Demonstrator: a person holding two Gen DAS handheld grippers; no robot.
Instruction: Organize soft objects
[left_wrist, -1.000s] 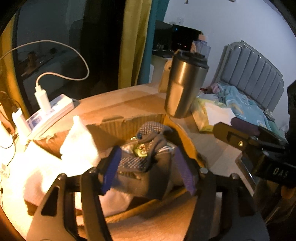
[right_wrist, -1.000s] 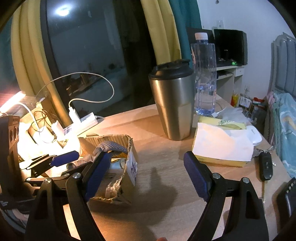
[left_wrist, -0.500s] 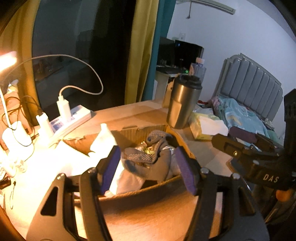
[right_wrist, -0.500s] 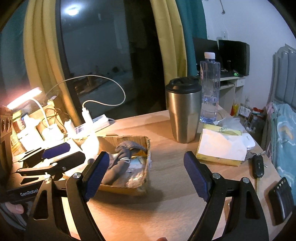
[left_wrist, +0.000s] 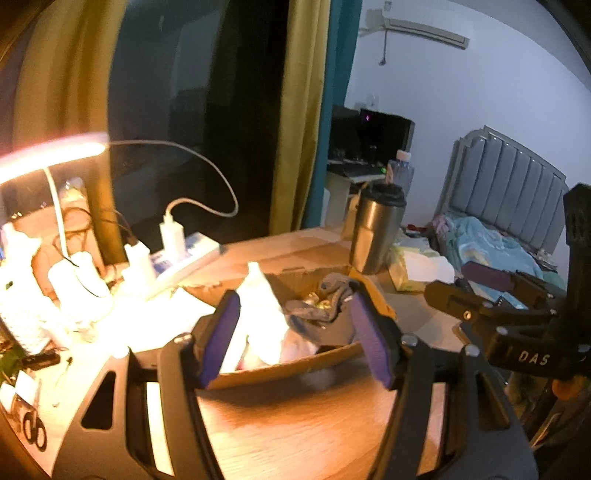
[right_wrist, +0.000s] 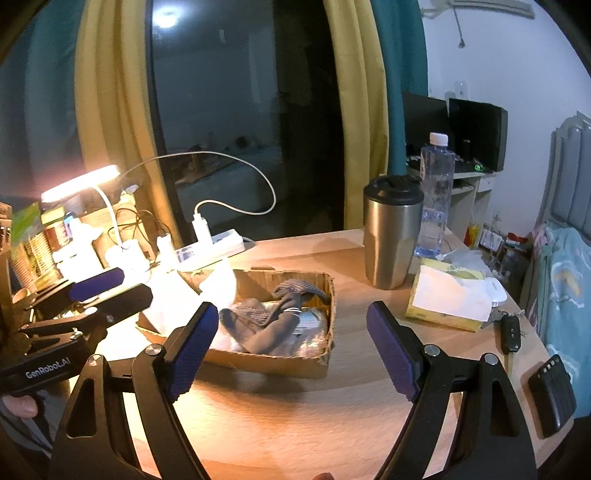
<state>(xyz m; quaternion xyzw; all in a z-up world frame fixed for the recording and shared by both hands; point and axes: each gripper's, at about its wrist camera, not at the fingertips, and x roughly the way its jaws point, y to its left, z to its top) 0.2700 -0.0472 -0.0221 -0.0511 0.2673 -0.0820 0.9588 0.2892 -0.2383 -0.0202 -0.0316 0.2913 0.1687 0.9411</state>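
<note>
the counter (right_wrist: 280, 417) carries one cardboard box (right_wrist: 273, 360). a second ago the left tool (left_wrist: 295, 336) sat over the grey sock (right_wrist: 273, 325); now both tools are drawn back, jaws spread and empty, so the sock lies dropped in the box. right tool (right_wrist: 291, 347) idle. one tumbler (right_wrist: 391, 236), one bottle (right_wrist: 434, 195).

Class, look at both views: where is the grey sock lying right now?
The grey sock lies inside the cardboard box, left of the steel tumbler in the right wrist view.
</note>
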